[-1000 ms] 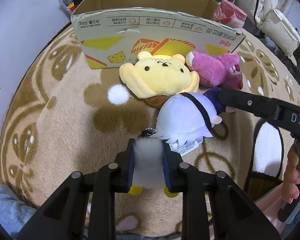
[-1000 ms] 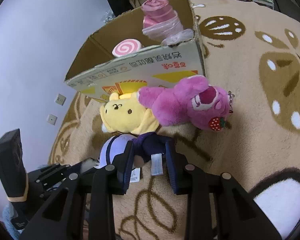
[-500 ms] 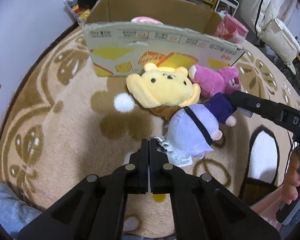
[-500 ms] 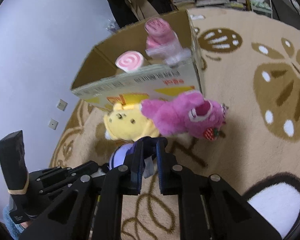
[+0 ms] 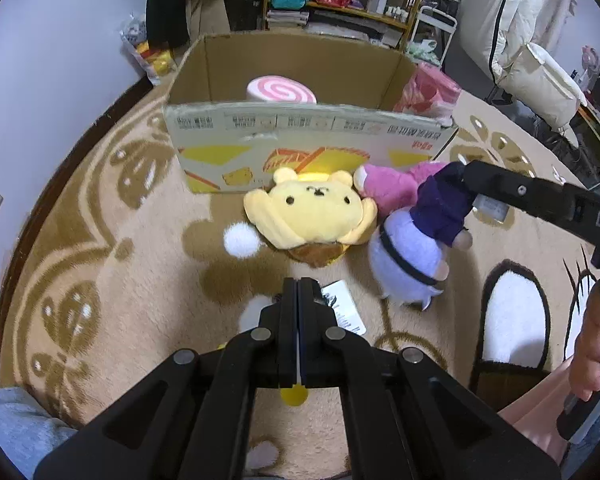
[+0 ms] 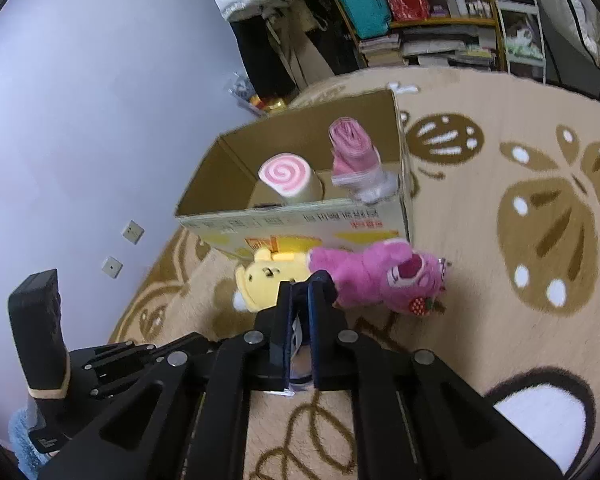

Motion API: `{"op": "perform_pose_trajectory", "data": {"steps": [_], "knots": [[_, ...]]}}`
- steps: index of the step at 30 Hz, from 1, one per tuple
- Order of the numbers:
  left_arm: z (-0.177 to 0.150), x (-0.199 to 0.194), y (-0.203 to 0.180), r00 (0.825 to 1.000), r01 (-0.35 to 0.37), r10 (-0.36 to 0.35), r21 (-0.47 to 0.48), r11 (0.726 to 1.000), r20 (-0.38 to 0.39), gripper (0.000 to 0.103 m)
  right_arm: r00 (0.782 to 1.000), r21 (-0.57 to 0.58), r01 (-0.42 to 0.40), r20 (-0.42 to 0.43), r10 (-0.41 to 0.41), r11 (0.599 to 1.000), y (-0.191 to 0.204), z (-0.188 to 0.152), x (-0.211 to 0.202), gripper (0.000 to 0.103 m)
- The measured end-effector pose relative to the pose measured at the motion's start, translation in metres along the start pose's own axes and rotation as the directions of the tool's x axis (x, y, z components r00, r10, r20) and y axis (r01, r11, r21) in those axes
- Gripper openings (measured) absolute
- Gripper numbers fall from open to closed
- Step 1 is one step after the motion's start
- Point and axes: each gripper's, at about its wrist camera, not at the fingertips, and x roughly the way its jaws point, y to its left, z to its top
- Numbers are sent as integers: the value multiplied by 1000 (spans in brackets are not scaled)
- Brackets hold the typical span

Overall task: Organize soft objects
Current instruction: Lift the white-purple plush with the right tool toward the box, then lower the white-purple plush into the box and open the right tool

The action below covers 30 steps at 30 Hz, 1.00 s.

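Note:
My left gripper is shut on a small white fluffy plush; one of its yellow feet shows under the jaws, and a paper tag lies beside them. My right gripper is shut on the dark purple body of a lavender-headed doll. In the left wrist view the right gripper reaches in from the right and the doll hangs head down from it, above the carpet. A yellow bear plush and a pink bear plush lie against the front of the cardboard box.
Inside the box stand a pink swirl roll plush and a pink bundle. The beige patterned carpet lies all around. Shelves with bags and books stand behind the box. A person's hand grips the right handle.
Both grippers went from open around their toys to shut on them. Both have risen, and the lavender doll has come up off the carpet and swung right.

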Motion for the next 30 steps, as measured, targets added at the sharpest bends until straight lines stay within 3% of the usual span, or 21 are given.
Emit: {"op": "perform_pose_trajectory", "data": {"steps": [11, 18, 24, 30], "knots": [[28, -49, 0, 988, -31, 29, 10, 999, 153, 0, 992, -46, -37, 116, 42, 998, 19, 22, -40, 6], [67, -86, 0, 963, -51, 43, 21, 999, 267, 0, 980, -105, -38, 189, 57, 994, 40, 52, -64, 6], [111, -108, -7, 927, -114, 87, 53, 992, 365, 0, 972, -145, -28, 225, 60, 989, 53, 80, -69, 6], [151, -103, -5, 911, -138, 110, 42, 989, 398, 0, 970, -171, -5, 239, 47, 985, 60, 110, -57, 6]]}}
